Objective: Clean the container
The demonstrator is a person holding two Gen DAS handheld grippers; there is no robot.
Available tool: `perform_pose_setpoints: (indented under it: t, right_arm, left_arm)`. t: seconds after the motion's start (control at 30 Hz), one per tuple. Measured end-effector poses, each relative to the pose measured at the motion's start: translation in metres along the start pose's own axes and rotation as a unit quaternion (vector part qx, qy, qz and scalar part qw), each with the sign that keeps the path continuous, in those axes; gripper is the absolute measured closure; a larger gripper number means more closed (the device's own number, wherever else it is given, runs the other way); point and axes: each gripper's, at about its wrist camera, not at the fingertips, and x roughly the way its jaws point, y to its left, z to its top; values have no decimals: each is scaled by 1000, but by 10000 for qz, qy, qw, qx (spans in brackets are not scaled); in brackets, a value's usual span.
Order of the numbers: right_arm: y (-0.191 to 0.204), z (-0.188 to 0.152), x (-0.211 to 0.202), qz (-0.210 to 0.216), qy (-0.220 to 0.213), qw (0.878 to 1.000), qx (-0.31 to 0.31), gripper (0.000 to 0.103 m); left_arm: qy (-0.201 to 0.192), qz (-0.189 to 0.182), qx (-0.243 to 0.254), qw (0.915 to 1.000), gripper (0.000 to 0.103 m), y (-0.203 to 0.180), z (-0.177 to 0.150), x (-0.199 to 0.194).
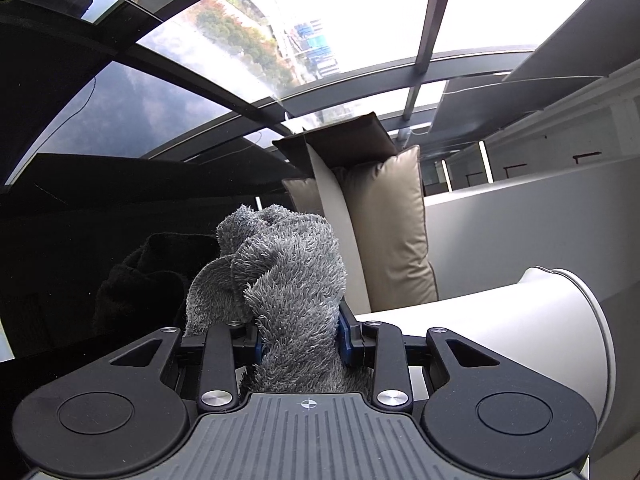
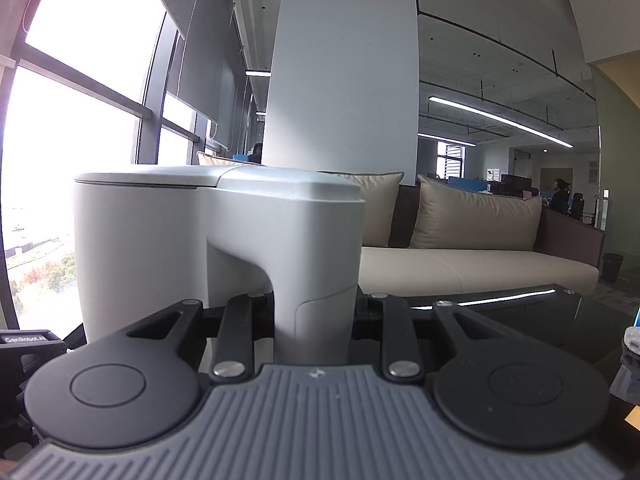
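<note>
- Pinching a grey cloth (image 1: 280, 280), left gripper (image 1: 298, 340), container (image 1: 560, 320) to its right
- Right gripper (image 2: 314, 308) clamped on container (image 2: 180, 240) handle, sofa (image 2: 480, 264) beyond

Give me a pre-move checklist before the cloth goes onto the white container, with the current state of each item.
1. Left gripper has the grey cloth clamped between its fingers: ok.
2. Enough cloth sticks out past the fingertips to wipe with: ok, a thick bunch stands beyond them.
3. Right gripper is shut on the handle of the white container: ok.
4. Container lid is closed: ok in the right wrist view.
5. Cloth is touching the container: not ok; in the left wrist view the container lies off to the right of the cloth.
6. Dirt on the container: cannot tell.
</note>
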Motion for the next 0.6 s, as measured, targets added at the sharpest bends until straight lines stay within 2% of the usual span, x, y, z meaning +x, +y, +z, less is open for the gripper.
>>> perform_pose_setpoints:
  t: [0.17,0.37,0.43,0.53,0.6]
  right_arm:
    - [0,0,0,27,-4,10000,3,76]
    - [-1,2,-1,100,20,9999,48,76]
    - [0,3,0,113,18,9999,44,76]
    - [1,4,0,120,19,9999,45,76]
    - [1,4,0,121,20,9999,49,76]
  left_arm:
    - [125,271,146,9994,76,8,0,-7]
    - [159,333,484,9981,74,5,-4,-11]
    - [166,351,593,9975,68,1,-5,-11]
    - [92,487,956,9942,47,-9,-6,-15]
    - [65,562,1183,9914,28,-16,-5,-18]
